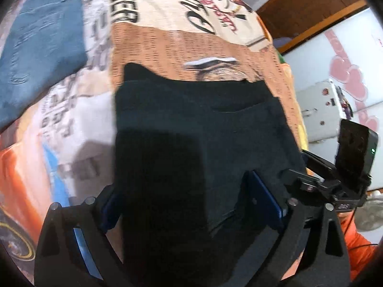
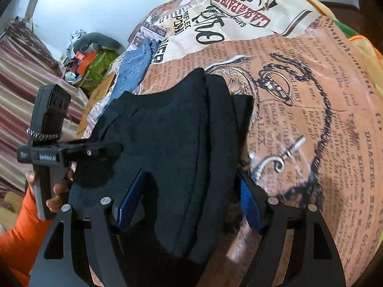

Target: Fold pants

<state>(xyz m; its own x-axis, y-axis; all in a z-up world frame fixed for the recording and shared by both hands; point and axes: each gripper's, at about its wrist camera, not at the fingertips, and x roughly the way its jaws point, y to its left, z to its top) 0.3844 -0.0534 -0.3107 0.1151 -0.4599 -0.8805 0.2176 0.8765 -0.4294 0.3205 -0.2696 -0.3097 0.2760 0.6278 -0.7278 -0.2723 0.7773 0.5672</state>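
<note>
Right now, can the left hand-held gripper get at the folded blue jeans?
Probably yes: the left hand-held gripper is open over the black pants; the folded blue jeans lie uncovered on the printed bedspread.

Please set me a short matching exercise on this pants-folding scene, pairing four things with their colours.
Things:
1. folded pants under both claws
2. jeans lying further off on the bedspread
3. the person's sleeve
4. pads of the right claw

Colours:
A. orange
B. bright blue
C. black
D. faded denim blue

Pairs: 1-C, 2-D, 3-A, 4-B
</note>
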